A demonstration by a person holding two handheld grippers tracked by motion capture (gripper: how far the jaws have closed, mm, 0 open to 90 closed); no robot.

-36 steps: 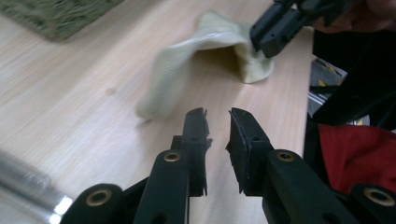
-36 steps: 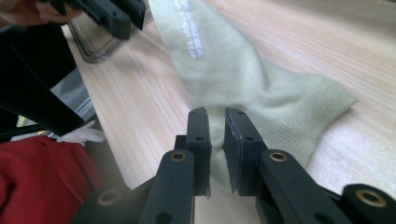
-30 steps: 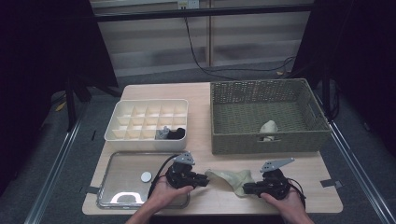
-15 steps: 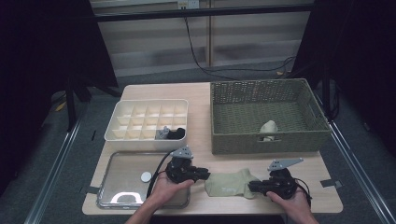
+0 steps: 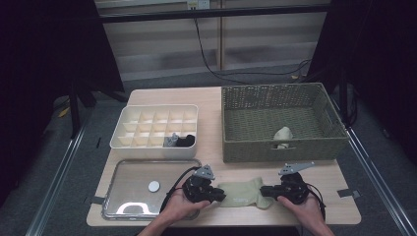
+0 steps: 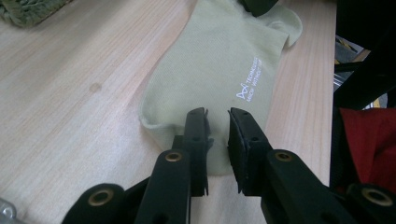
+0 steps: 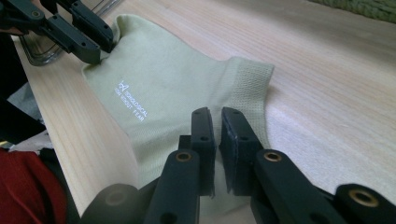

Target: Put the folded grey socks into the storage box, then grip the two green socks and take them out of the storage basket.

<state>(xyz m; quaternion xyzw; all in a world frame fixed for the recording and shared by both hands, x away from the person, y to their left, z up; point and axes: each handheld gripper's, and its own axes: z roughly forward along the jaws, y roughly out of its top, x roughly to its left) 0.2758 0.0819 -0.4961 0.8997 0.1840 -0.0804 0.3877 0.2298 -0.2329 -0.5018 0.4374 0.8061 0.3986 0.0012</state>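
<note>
1. A pale green sock (image 5: 242,194) lies flat on the wooden counter (image 5: 206,98), near its front edge, between the two hands; white lettering shows on its fabric.
2. The left hand-held gripper (image 6: 217,122) has its jaws drawn narrow over one end of the sock; a slim gap remains between the pads, and whether they pinch the cloth I cannot tell.
3. The right hand-held gripper (image 7: 215,122) sits at the ribbed cuff end, jaws nearly together; cloth lies under them.
4. Behind stand a woven basket (image 5: 282,98) with a pale bundle inside, a white divided box (image 5: 157,129), and a metal tray (image 5: 147,189).
</note>
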